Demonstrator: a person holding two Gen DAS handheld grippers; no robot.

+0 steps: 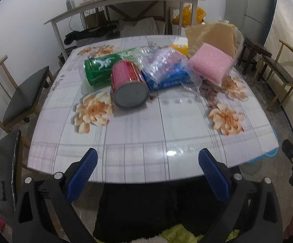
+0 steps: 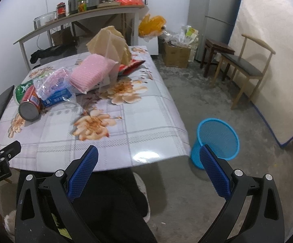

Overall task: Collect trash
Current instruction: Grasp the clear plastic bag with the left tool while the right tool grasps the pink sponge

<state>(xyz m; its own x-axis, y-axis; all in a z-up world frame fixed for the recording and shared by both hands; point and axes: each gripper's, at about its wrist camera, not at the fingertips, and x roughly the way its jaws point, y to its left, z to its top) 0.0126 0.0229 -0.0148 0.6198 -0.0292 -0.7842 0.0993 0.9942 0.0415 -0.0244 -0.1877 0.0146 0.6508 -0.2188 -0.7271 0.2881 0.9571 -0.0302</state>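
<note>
Left gripper (image 1: pixel 147 163) with blue textured pads hangs over the near edge of the floral-print plastic-covered table (image 1: pixel 166 121), jaws spread wide, nothing between them. Right gripper (image 2: pixel 148 162) likewise spread wide and empty, held over the table's near right corner.

Trash sits in a pile on the far half of the table, well apart from both grippers. Red cylindrical can (image 1: pixel 128 85) lies on its side, grey base toward the camera. Green can (image 1: pixel 100 68) lies just beside it on the left, touching. Clear crinkled plastic wrapper with blue print (image 1: pixel 166 75) lies against the red can's right. Pink rectangular sponge-like pack (image 1: pixel 211 62) leans behind it, tilted. Tan paper bag (image 1: pixel 213 36) stands at the back. Red snack packet (image 2: pixel 132 65) lies flat beside the bag.

Blue mesh plastic wastebasket (image 2: pixel 217 139) stands upright on the concrete floor, just beside the table's near right corner, looking empty.
</note>
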